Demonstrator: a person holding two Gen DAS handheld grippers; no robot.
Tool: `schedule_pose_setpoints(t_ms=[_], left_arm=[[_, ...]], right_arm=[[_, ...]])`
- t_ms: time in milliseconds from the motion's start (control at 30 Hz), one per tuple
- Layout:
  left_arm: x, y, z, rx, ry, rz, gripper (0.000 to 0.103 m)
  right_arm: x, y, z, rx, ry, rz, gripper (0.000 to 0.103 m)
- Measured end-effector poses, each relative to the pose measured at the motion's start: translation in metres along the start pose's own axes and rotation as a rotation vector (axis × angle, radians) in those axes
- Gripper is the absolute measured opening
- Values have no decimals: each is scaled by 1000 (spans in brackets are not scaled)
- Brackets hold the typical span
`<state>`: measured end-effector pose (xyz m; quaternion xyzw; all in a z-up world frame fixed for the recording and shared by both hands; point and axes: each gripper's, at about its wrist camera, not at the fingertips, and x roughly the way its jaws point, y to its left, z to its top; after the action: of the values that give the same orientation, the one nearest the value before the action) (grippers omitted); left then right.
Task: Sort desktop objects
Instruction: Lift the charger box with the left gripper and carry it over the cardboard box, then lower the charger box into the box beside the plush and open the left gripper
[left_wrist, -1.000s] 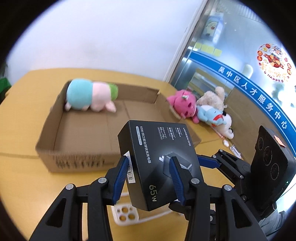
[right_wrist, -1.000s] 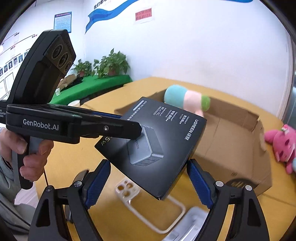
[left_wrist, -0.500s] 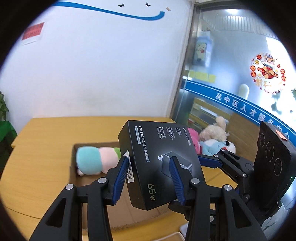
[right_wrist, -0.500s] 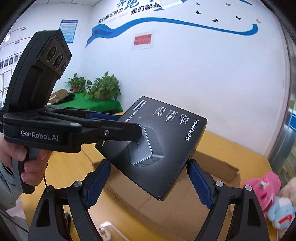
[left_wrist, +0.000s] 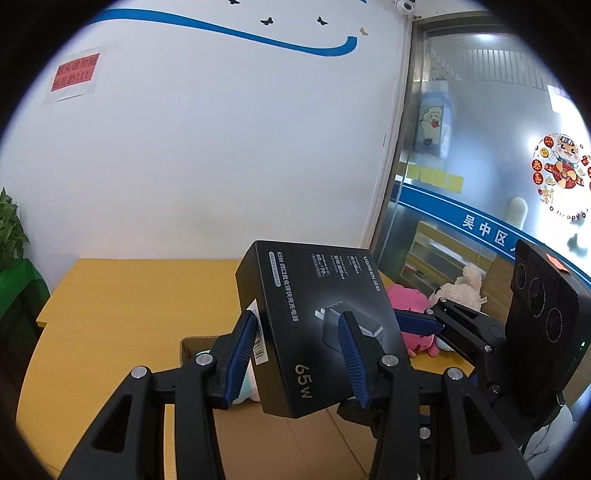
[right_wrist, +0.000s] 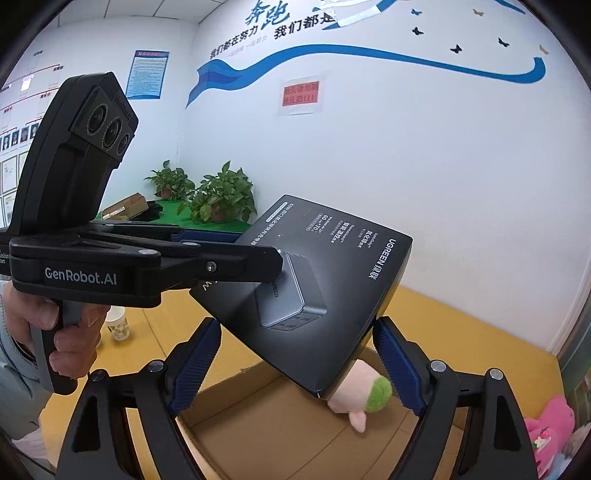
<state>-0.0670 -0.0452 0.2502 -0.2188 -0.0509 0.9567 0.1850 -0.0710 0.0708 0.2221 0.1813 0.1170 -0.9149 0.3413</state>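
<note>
My two hand-held grippers, left (left_wrist: 299, 350) and right (right_wrist: 295, 365), both clamping one black charger box (left_wrist: 317, 317), over one cardboard box (right_wrist: 280, 424), one plush (right_wrist: 364, 395) inside

Both tools are matte black plastic with angular, cut-out arms, silver pivot screws and ribbed blue pads on the fingers (left_wrist: 240, 354). The left gripper (right_wrist: 258, 251) carries white "GenRobot.AI" lettering and a head with three round lenses. The right gripper (right_wrist: 295, 362) looks alike. A hand (right_wrist: 62, 332) shows a pale grey-blue sleeve (right_wrist: 14, 380).
</note>
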Motion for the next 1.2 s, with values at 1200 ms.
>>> schedule_pose_setpoints(t_ms=[1200], left_arm=[[338,-26,-94,-121,651,29,41]], right_arm=[[195,-232,-191,491,595,-31,85]])
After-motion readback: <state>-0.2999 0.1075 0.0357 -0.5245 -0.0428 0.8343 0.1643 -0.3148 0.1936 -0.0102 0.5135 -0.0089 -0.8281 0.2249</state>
